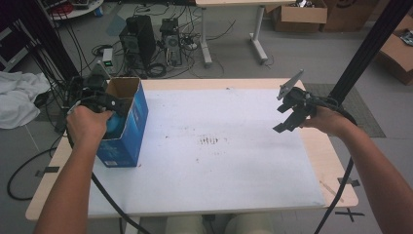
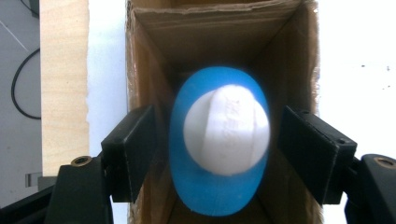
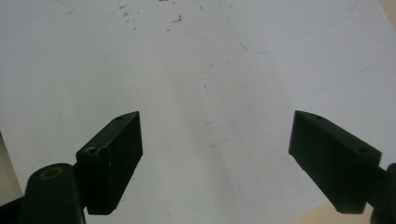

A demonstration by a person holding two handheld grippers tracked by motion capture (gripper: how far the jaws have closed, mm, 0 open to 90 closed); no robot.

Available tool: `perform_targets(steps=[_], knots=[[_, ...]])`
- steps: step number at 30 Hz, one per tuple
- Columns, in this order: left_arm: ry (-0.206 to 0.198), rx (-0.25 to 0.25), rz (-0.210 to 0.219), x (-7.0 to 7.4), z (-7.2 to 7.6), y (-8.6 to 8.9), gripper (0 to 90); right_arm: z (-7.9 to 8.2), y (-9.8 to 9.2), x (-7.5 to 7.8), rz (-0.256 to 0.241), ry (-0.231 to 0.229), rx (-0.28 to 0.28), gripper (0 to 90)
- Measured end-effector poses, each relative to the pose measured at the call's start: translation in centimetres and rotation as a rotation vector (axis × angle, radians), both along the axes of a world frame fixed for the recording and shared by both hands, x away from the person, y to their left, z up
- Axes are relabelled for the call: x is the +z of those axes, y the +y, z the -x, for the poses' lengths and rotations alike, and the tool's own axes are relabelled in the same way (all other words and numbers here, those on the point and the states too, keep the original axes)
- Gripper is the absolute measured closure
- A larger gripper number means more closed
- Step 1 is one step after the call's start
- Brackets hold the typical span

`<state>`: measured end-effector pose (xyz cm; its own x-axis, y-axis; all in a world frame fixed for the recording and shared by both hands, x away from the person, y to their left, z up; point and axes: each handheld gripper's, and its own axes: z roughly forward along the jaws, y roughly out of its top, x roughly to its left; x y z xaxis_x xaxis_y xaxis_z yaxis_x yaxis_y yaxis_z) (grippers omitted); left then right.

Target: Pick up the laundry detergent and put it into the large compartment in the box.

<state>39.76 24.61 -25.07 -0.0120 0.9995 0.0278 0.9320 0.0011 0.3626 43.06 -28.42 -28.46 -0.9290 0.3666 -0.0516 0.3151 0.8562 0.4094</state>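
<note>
Two claws gape wide: left claw (image 2: pixel 219 144) straddling a blue bottle (image 2: pixel 219 182) inside the box (image 1: pixel 127 122), right claw (image 1: pixel 291 113) over bare sheet (image 1: pixel 219 161).

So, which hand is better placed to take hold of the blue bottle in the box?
The left. Its tool already sits at the open blue box, jaws open on both sides of the blue bottle. The right tool hangs open over the far side of the table.

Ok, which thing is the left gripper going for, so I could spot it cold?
Start at the white sheet covering the table, then go to the upright blue box at its left edge, top open. Inside sits a blue bottle with a round white cap, between the left gripper's open jaws; nothing else there is blue and white.
</note>
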Motion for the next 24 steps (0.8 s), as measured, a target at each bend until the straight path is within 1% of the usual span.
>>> perform_targets(steps=[1,2,3,5,6,7,8,9,10,11,12,13,14,16,19,20,21,24], knots=[[0.0,0.0,0.0,0.0,0.0,0.0,29.1,0.0,0.0,0.0,0.0,0.0,0.0,17.6],[-0.011,-0.007,-0.001,0.6,0.2,0.0,29.1,0.0,0.0,0.1,-0.001,-0.003,0.003,17.6],[-0.011,-0.007,-0.001,0.6,0.2,0.0,29.1,0.0,0.0,0.1,-0.001,-0.003,0.003,17.6],[-0.021,-0.009,-0.003,1.1,0.4,0.0,29.0,0.1,0.0,0.2,0.003,-0.003,0.002,17.6],[-0.028,-0.016,-0.005,1.6,0.6,0.0,29.0,0.1,-0.1,0.2,0.004,-0.004,-0.001,17.6],[-0.028,-0.016,-0.005,1.6,0.6,0.0,29.0,0.2,-0.1,0.3,0.003,-0.006,-0.001,17.6],[-0.036,-0.022,-0.008,2.2,0.8,0.0,28.9,0.2,-0.1,0.3,0.002,-0.006,-0.002,17.6],[-0.036,-0.022,-0.008,2.2,0.8,0.0,28.8,0.2,-0.1,0.3,0.002,-0.006,-0.002,17.6],[-0.045,-0.027,-0.01,2.7,1.0,-0.1,28.7,0.3,-0.1,0.4,0.005,-0.008,-0.003,17.7],[-0.045,-0.027,-0.01,2.7,1.0,-0.1,28.7,0.3,-0.1,0.4,0.005,-0.008,-0.003,17.7],[-0.05,-0.04,-0.008,3.2,1.2,-0.3,28.4,0.4,-0.1,0.5,0.006,-0.007,-0.005,17.6],[-0.05,-0.04,-0.008,3.2,1.2,-0.3,28.3,0.4,-0.1,0.5,0.006,-0.007,-0.005,17.6],[-0.06,-0.059,-0.011,3.7,1.4,-0.7,28.2,0.4,-0.1,0.6,0.008,-0.009,-0.005,17.6],[-0.062,-0.068,-0.011,3.9,1.5,-1.0,28.2,0.5,-0.1,0.6,0.008,-0.01,-0.006,17.6],[-0.064,-0.103,-0.017,4.6,1.7,-1.8,27.8,0.6,0.0,0.7,0.005,-0.014,-0.002,17.6],[-0.074,-0.121,-0.018,5.0,1.8,-2.3,27.7,0.7,0.0,0.7,0.007,-0.014,-0.003,17.6],[-0.074,-0.121,-0.018,5.0,1.8,-2.3,27.8,0.7,0.0,0.7,0.007,-0.014,-0.003,17.6],[-0.077,-0.153,-0.022,5.5,1.9,-3.3,27.6,0.7,0.0,0.7,0.008,-0.014,-0.002,17.6]])
